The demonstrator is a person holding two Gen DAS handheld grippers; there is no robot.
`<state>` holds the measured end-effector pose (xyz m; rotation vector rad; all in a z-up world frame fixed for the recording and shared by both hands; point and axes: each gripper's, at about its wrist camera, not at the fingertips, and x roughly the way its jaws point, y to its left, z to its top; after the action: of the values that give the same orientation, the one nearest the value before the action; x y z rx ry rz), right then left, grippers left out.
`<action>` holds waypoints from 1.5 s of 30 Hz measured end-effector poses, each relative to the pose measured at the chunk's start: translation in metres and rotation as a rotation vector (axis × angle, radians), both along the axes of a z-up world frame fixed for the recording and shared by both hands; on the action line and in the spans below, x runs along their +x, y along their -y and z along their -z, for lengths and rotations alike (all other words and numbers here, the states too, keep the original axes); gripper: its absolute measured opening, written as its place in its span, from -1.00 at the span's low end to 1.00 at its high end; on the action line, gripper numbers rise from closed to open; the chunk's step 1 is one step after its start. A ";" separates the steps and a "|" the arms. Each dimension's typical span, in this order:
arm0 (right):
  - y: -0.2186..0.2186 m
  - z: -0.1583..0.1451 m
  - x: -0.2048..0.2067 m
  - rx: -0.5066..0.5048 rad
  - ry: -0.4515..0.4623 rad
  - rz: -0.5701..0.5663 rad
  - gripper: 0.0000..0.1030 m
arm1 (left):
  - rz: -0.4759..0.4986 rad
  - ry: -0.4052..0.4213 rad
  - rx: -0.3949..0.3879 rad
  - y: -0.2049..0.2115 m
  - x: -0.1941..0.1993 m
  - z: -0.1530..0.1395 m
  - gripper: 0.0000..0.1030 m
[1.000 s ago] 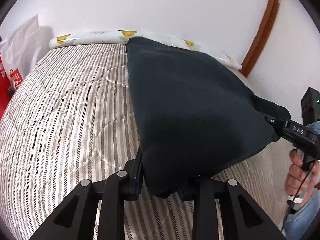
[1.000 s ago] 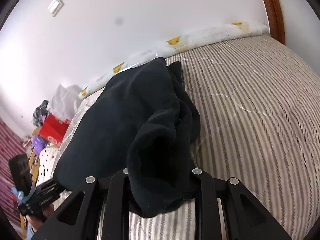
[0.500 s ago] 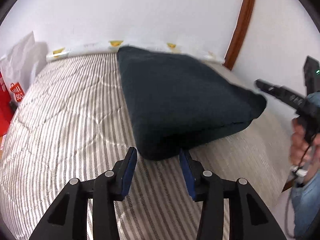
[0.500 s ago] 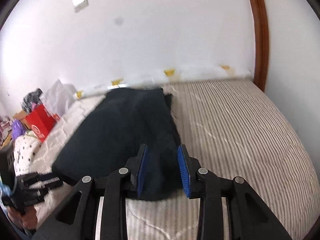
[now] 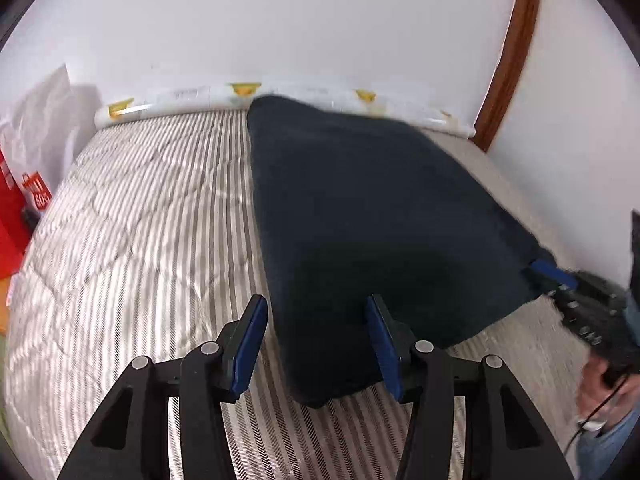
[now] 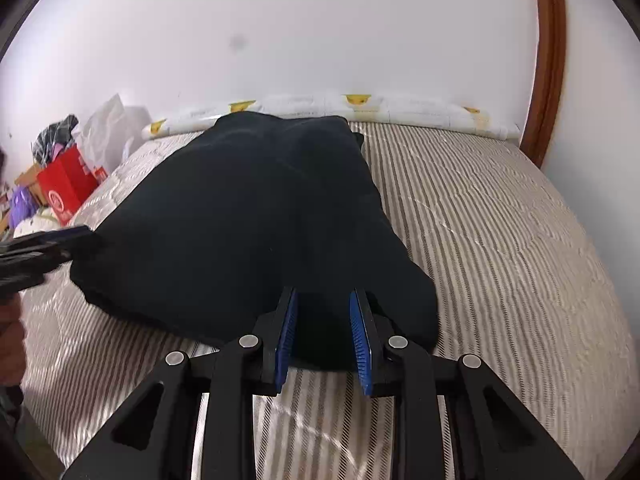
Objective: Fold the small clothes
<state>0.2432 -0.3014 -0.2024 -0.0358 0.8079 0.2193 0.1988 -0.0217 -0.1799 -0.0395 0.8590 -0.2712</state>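
A dark navy garment [image 5: 368,216] lies folded flat on the striped bed [image 5: 152,216]; it also shows in the right wrist view [image 6: 248,216]. My left gripper [image 5: 318,322] is open, its jaws astride the garment's near left corner, not closed on it. My right gripper [image 6: 324,312] is open, its blue pads either side of the garment's near right corner. The right gripper also shows in the left wrist view [image 5: 560,280] at the garment's right corner. The left gripper shows in the right wrist view [image 6: 52,244] at the garment's left corner.
A white rolled mat with yellow prints [image 5: 288,98] lies along the wall at the bed's far edge. A red bag [image 6: 68,188] and clutter stand left of the bed. A brown wooden door frame [image 6: 548,60] rises at the right.
Both grippers let go of the garment, which dropped flat onto the bed. They drew back, then moved in again to the near corners with jaws open.
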 end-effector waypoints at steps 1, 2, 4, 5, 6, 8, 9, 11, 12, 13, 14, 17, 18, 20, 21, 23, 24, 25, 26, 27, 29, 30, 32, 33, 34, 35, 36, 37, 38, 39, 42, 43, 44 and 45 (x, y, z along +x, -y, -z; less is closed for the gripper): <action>0.001 -0.001 -0.001 -0.009 -0.004 -0.011 -0.51 | 0.005 0.007 0.004 0.000 -0.002 0.003 -0.04; 0.002 -0.005 -0.002 -0.014 -0.005 -0.027 -0.51 | 0.012 0.017 0.006 -0.001 -0.004 0.005 -0.04; 0.005 -0.012 0.000 -0.015 -0.002 -0.045 -0.50 | 0.025 0.019 -0.002 -0.003 -0.003 0.004 -0.04; 0.007 -0.018 0.004 -0.010 0.006 -0.048 -0.47 | 0.032 0.008 -0.013 -0.005 0.000 0.002 -0.03; 0.008 -0.024 0.009 -0.005 0.016 -0.045 -0.41 | 0.033 0.000 -0.019 -0.006 0.002 0.000 0.00; 0.009 -0.034 0.028 0.011 0.030 -0.037 -0.34 | 0.029 -0.001 -0.034 -0.011 0.008 -0.006 0.03; 0.009 -0.038 0.040 0.018 0.030 -0.030 -0.33 | 0.025 0.002 -0.036 -0.012 0.011 -0.007 0.03; 0.006 -0.043 0.070 0.024 0.017 -0.016 -0.31 | 0.008 -0.001 -0.025 -0.017 0.023 -0.011 0.04; 0.005 -0.045 0.087 0.035 0.007 -0.020 -0.29 | 0.003 -0.009 -0.021 -0.018 0.028 -0.011 0.04; 0.004 -0.045 0.105 0.051 -0.009 -0.021 -0.27 | -0.002 -0.023 -0.017 -0.021 0.036 -0.012 0.04; 0.002 -0.043 0.118 0.062 -0.028 -0.019 -0.25 | -0.001 -0.028 -0.014 -0.023 0.042 -0.013 0.05; -0.003 -0.038 0.166 0.102 -0.089 -0.022 -0.25 | -0.014 -0.023 0.028 -0.030 0.061 -0.016 0.11; -0.003 -0.035 0.179 0.114 -0.102 -0.019 -0.25 | -0.018 -0.025 0.030 -0.032 0.066 -0.016 0.11; -0.006 -0.029 0.205 0.146 -0.136 -0.010 -0.22 | -0.020 -0.039 0.013 -0.037 0.078 -0.014 0.11; -0.007 -0.025 0.217 0.156 -0.155 -0.005 -0.21 | -0.016 -0.043 0.003 -0.038 0.082 -0.013 0.11; -0.008 -0.016 0.238 0.175 -0.188 0.007 -0.21 | -0.002 -0.045 -0.006 -0.038 0.087 -0.010 0.11; -0.008 -0.011 0.247 0.185 -0.202 0.011 -0.21 | 0.010 -0.040 -0.008 -0.038 0.089 -0.009 0.11; -0.009 -0.007 0.255 0.198 -0.216 0.013 -0.19 | 0.018 -0.036 -0.012 -0.037 0.090 -0.009 0.11; -0.008 -0.002 0.264 0.215 -0.233 0.018 -0.17 | 0.031 -0.033 -0.023 -0.037 0.091 -0.008 0.11; -0.007 0.003 0.272 0.238 -0.249 0.024 -0.11 | 0.037 -0.034 -0.032 -0.037 0.091 -0.007 0.11; -0.005 0.016 0.287 0.298 -0.299 0.027 -0.06 | 0.049 -0.048 -0.070 -0.037 0.092 -0.003 0.11; -0.005 0.022 0.293 0.329 -0.323 0.023 -0.09 | 0.049 -0.056 -0.081 -0.037 0.092 0.000 0.12; -0.009 0.022 0.295 0.334 -0.310 0.002 -0.58 | 0.046 -0.060 -0.091 -0.036 0.091 0.005 0.12; -0.014 0.017 0.291 0.303 -0.276 -0.042 -0.76 | 0.045 -0.059 -0.092 -0.036 0.090 0.006 0.12; -0.016 0.011 0.286 0.272 -0.232 -0.068 -0.80 | 0.045 -0.058 -0.097 -0.036 0.090 0.006 0.12; -0.013 0.001 0.278 0.238 -0.163 -0.088 -0.81 | 0.045 -0.061 -0.104 -0.036 0.090 0.006 0.12; -0.007 -0.004 0.275 0.249 -0.130 -0.095 -0.82 | 0.047 -0.067 -0.110 -0.036 0.090 0.005 0.12; 0.003 -0.007 0.272 0.291 -0.112 -0.092 -0.82 | 0.052 -0.070 -0.113 -0.035 0.090 0.004 0.12; 0.007 -0.006 0.274 0.307 -0.115 -0.082 -0.82 | 0.056 -0.068 -0.110 -0.032 0.090 0.003 0.12; 0.009 -0.002 0.277 0.303 -0.124 -0.070 -0.82 | 0.059 -0.065 -0.103 -0.030 0.090 0.003 0.12; 0.002 0.017 0.287 0.215 -0.174 -0.038 -0.78 | 0.058 -0.058 -0.066 -0.022 0.087 0.000 0.12; 0.003 0.019 0.288 0.222 -0.193 -0.030 -0.71 | 0.057 -0.058 -0.059 -0.022 0.085 -0.001 0.12; 0.006 0.017 0.283 0.233 -0.196 -0.016 -0.67 | 0.059 -0.063 -0.053 -0.022 0.082 -0.002 0.12; 0.010 0.011 0.277 0.237 -0.190 -0.008 -0.54 | 0.057 -0.064 -0.053 -0.023 0.080 -0.002 0.12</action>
<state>0.5199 -0.3119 -0.2137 0.2080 0.9665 0.3288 0.2790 0.0018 -0.1775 -0.0738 0.9171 -0.3477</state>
